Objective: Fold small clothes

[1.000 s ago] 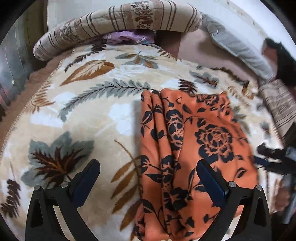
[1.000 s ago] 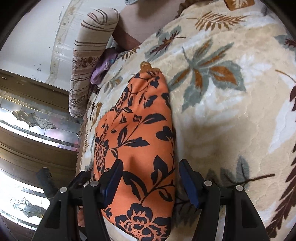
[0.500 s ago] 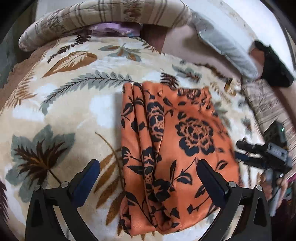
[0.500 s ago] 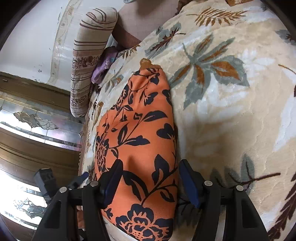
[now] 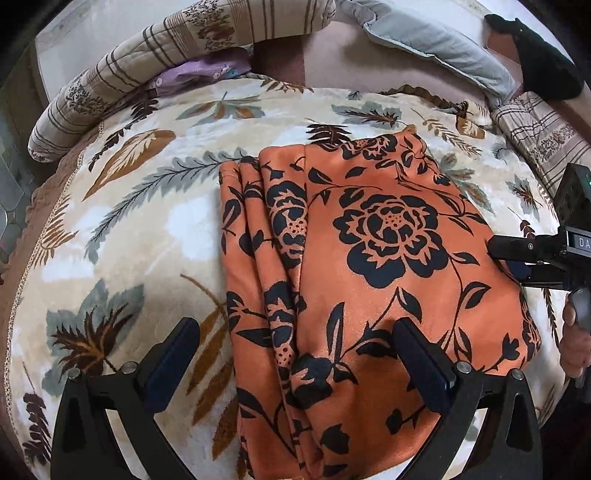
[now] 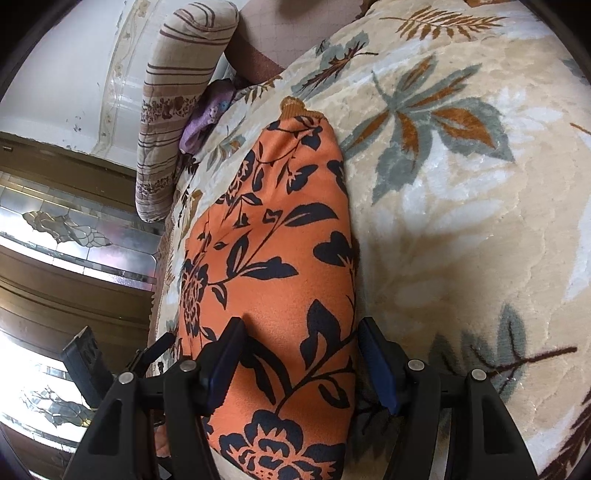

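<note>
On the leaf-print bed blanket (image 5: 155, 221), the folded orange floral garment (image 5: 369, 258) runs lengthwise ahead of both hand-held grippers; right hand-held gripper (image 6: 299, 365) straddles its edge, jaws parted, gripping nothing; left hand-held gripper (image 5: 295, 354) wide open

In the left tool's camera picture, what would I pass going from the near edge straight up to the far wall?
Left tool → orange flowered garment, folded → leaf-print blanket → purple cloth → striped bolster pillow.
</note>
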The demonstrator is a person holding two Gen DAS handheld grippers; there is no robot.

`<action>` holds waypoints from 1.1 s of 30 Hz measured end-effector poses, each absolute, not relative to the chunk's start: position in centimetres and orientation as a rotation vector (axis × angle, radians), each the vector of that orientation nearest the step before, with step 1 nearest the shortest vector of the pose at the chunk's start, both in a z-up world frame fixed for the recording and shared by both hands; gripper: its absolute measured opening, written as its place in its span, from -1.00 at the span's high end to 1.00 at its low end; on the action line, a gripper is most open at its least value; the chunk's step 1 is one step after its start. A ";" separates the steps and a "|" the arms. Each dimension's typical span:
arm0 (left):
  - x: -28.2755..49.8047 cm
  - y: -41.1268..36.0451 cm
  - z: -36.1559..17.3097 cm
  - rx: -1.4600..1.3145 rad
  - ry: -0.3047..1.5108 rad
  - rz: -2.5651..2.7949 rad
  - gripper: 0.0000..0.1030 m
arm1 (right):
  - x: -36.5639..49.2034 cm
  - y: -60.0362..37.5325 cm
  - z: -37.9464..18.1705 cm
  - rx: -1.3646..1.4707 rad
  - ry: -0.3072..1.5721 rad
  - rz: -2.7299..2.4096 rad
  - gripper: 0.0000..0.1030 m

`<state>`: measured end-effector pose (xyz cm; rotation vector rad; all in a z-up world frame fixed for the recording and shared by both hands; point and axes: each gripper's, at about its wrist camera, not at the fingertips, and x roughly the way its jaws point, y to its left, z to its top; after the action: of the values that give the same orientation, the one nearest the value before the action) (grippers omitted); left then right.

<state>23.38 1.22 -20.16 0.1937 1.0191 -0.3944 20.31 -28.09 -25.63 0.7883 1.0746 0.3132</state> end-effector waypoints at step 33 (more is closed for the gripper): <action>24.9 2.8 -21.3 -0.161 1.081 -0.563 0.17 | 21.2 -25.3 -24.7 0.688 0.930 0.373 0.03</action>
<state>24.89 2.75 -21.26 -0.1612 1.0812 -0.5627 21.21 -25.34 -24.75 0.6881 0.9304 0.3732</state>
